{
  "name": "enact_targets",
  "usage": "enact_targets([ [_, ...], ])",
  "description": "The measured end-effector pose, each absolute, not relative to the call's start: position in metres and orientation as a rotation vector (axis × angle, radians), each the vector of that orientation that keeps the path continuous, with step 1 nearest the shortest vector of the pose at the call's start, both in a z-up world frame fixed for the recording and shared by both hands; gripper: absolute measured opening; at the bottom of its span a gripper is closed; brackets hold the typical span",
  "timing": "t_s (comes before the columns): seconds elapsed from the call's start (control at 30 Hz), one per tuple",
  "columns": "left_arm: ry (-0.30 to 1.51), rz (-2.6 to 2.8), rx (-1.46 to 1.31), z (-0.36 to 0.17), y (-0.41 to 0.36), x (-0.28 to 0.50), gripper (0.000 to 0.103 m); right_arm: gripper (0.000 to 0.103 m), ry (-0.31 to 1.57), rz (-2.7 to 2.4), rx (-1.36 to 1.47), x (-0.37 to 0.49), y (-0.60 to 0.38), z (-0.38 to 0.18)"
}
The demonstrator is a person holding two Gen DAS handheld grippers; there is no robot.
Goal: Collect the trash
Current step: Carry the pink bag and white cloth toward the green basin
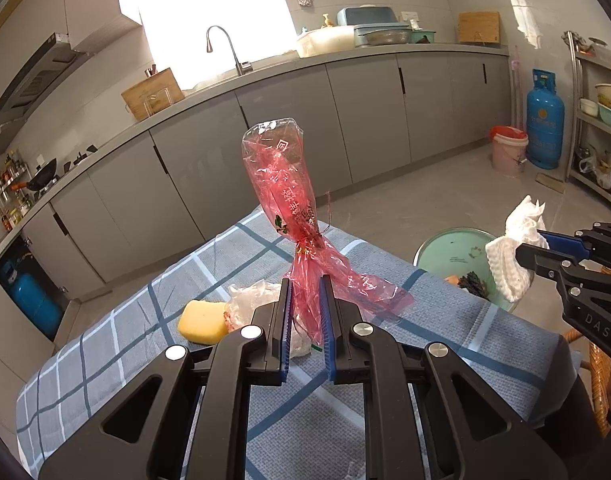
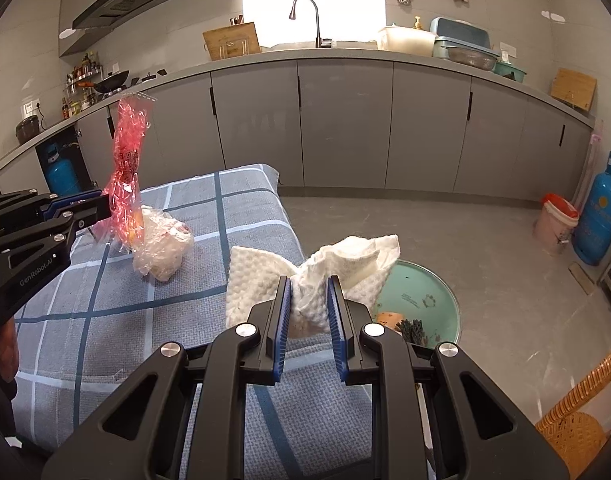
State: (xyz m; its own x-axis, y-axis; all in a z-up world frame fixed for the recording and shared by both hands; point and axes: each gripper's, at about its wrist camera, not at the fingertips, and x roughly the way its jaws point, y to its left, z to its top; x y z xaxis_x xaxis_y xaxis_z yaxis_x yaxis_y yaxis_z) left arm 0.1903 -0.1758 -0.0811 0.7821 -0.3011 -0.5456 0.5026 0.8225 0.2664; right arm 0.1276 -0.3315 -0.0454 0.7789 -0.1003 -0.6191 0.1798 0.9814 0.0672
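Red wrapper [image 1: 281, 184]: crinkled see-through red plastic with white print, twisted at the waist, held upright above the desk [image 1: 105, 352].
Left tongs [image 1: 305, 312]: clamped on its lower end.
Paper towel [image 2: 329, 272]: white, dimpled, crumpled.
Right tongs [image 2: 309, 312]: pinching it above the green bin [image 2: 429, 296].
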Motion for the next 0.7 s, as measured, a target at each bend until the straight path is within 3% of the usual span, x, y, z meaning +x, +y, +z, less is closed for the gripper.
enact_targets([
  [0.7,0.497,-0.594,0.487,-0.092,-0.25,0.189,0.014,0.021,0.674,-0.267,0.174,0.125,-0.4,-0.061],
])
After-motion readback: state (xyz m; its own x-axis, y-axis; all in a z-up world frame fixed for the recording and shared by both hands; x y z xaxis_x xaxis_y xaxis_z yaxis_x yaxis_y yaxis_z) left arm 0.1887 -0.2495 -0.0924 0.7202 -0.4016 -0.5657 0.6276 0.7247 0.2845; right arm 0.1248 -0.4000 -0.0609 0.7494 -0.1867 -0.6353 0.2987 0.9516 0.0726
